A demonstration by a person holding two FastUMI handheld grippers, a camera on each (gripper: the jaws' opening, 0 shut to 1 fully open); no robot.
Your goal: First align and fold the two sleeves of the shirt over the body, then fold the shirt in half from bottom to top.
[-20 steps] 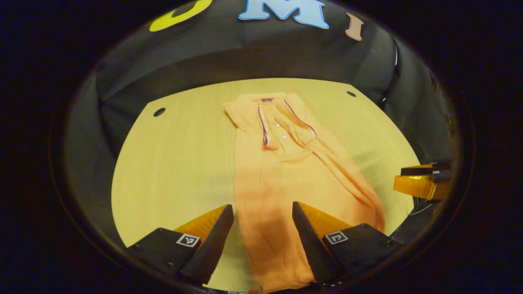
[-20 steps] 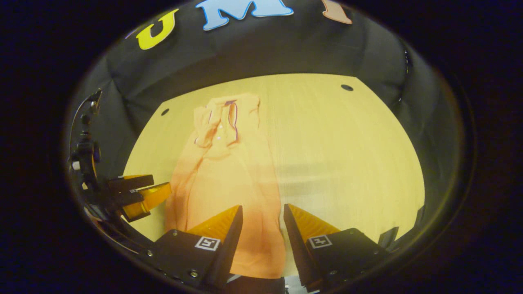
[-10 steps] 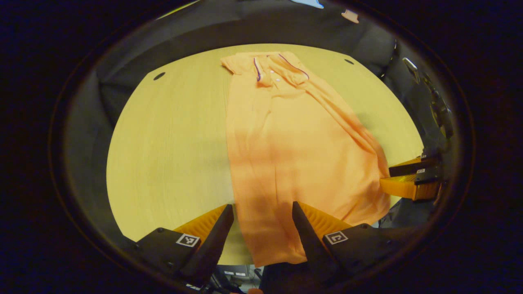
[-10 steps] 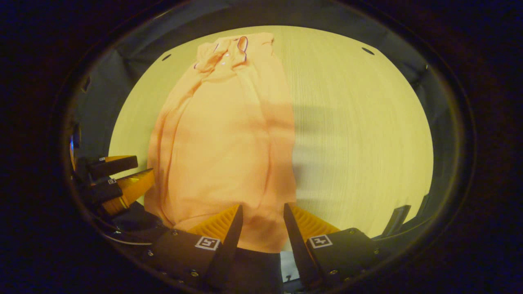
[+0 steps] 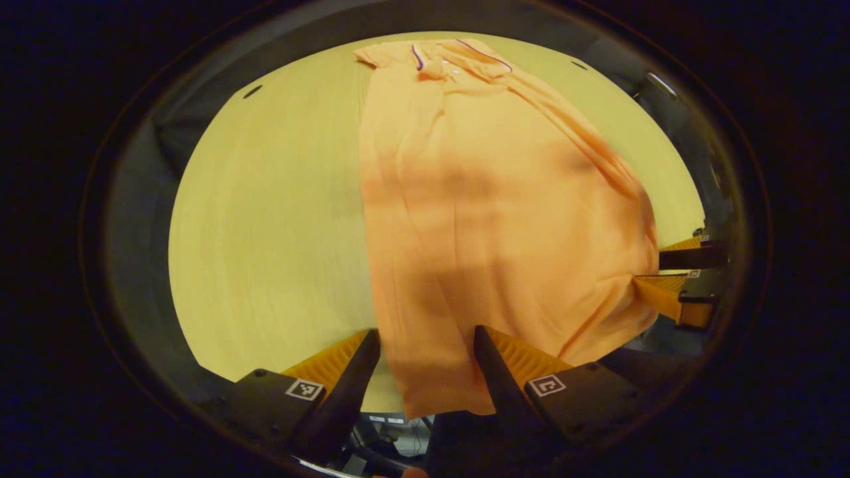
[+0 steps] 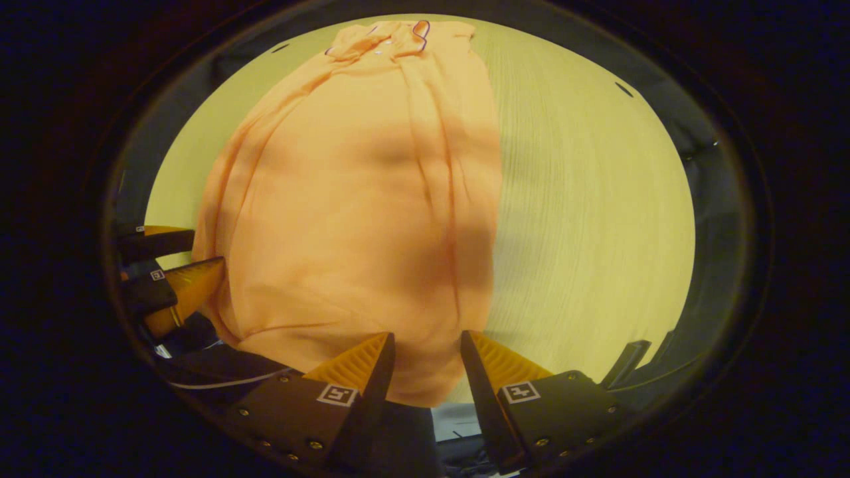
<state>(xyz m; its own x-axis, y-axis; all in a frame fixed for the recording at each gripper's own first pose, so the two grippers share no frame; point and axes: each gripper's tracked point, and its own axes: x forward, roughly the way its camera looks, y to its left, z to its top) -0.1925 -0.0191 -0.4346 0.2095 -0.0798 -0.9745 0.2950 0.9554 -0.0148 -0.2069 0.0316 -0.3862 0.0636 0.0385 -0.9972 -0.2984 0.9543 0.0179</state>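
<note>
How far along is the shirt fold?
Sleeves look done: the orange polo shirt lies as a narrow strip on the wooden table, collar at the far end. In hand: left tongs and right tongs straddle the near hem, open. Left: grip the hem and carry it to the collar.

- Shirt (image 5: 491, 219), left gripper view: collar end small at the top rim; its trim and buttons too small to make out.
- Hem corner hidden behind the left gripper (image 5: 425, 342); whether its fingers touch cloth cannot be told.
- Right gripper (image 6: 426, 345), right gripper view: hem passes between its fingers; contact cannot be told.
- Table (image 6: 597, 219): near edge covered by the shirt.
</note>
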